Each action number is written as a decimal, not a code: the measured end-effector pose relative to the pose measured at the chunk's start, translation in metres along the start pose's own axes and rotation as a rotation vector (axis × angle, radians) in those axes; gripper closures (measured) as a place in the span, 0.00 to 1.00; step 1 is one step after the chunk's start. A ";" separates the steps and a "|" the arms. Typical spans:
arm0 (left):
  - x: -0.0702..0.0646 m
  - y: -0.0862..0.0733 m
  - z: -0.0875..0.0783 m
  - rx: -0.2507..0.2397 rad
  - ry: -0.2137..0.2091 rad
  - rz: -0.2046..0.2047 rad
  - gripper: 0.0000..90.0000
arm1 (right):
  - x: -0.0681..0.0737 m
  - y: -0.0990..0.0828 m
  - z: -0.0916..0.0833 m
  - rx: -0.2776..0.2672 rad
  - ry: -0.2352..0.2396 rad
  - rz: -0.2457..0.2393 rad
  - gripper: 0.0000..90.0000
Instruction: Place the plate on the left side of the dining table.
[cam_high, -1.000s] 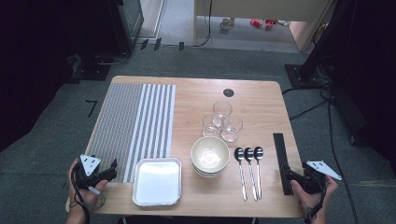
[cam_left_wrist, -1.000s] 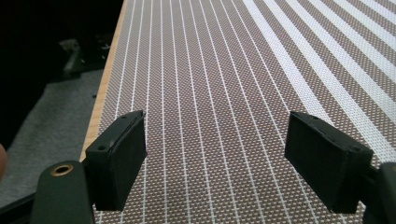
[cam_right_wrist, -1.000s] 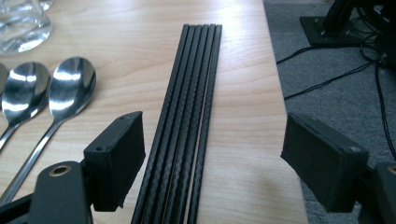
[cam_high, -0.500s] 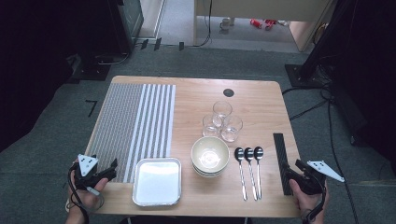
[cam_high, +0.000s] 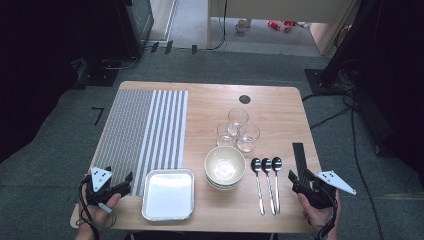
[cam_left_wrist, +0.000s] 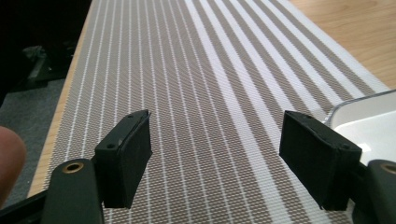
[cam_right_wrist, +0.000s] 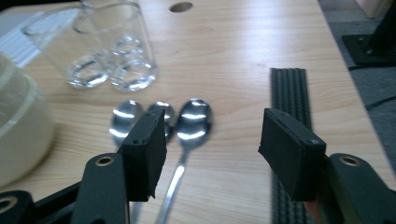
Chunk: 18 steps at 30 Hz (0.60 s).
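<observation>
Approaching step: both claws at the near edge of the surface (cam_high: 280, 115), nothing picked yet; looks like the start of laying out tableware (my read).
Left claw (cam_high: 127, 182): 7 o'clock corner, jaws apart and empty in left gripper view (cam_left_wrist: 229, 144); have just been closing a bit, nothing btwn them.
Right claw (cam_high: 295, 177): 5 o'clock corner, jaws apart, empty (cam_right_wrist: 212, 144); have just been closing partway, nothing btwn them, only bare wood below the gap.
Spoons (cam_high: 266, 180): three side by side, bowls at 12, handles to 6; just at 9 o'clock of right claw. In right gripper view (cam_right_wrist: 194, 121) the nearest one lies under the claw's left-hand jaw, not in the gap.
Tray (cam_high: 145, 195): metal, empty, flat; just at 3 o'clock of left claw, its corner seen past that claw's right-hand jaw (cam_left_wrist: 369, 112).
Placemat (cam_high: 145, 125): striped, 12 o'clock of left claw, flat (cam_left_wrist: 210, 70).
Black strip (cam_high: 299, 155): thin, runs 12-6 right by right claw (cam_right_wrist: 289, 88).
Bowl stack (cam_high: 225, 167): btwn tray and spoons, untouched.
Glasses (cam_high: 237, 130): three, clustered at 12 o'clock of the bowls, upright.
Next move, right: prob. shift toward 9 o'clock, drop low, straddle one spoon handle; needs a narrow low pinch, neighbours are close.
Next move, left: prob. swing to 3 o'clock, take the tray rim edge-on.
</observation>
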<state>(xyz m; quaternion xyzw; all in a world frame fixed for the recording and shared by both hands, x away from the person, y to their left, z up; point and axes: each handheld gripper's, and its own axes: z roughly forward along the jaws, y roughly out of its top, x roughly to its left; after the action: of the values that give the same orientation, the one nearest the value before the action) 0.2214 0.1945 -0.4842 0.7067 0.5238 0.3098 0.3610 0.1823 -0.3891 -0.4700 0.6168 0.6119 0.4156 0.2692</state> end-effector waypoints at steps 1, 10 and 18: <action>-0.002 0.000 -0.001 0.001 -0.003 0.003 0.28 | 0.000 0.000 0.000 0.000 0.000 0.000 0.45; -0.014 0.004 -0.004 -0.005 -0.014 0.012 0.28 | 0.041 0.001 -0.006 -0.025 0.039 -0.055 0.47; -0.022 0.005 -0.006 -0.001 -0.032 0.029 0.28 | 0.078 0.004 -0.007 -0.022 0.093 -0.106 0.47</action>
<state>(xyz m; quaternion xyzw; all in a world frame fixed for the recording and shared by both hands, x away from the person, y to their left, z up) 0.2136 0.1733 -0.4784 0.7189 0.5074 0.3041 0.3651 0.1708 -0.3147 -0.4489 0.5606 0.6509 0.4355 0.2690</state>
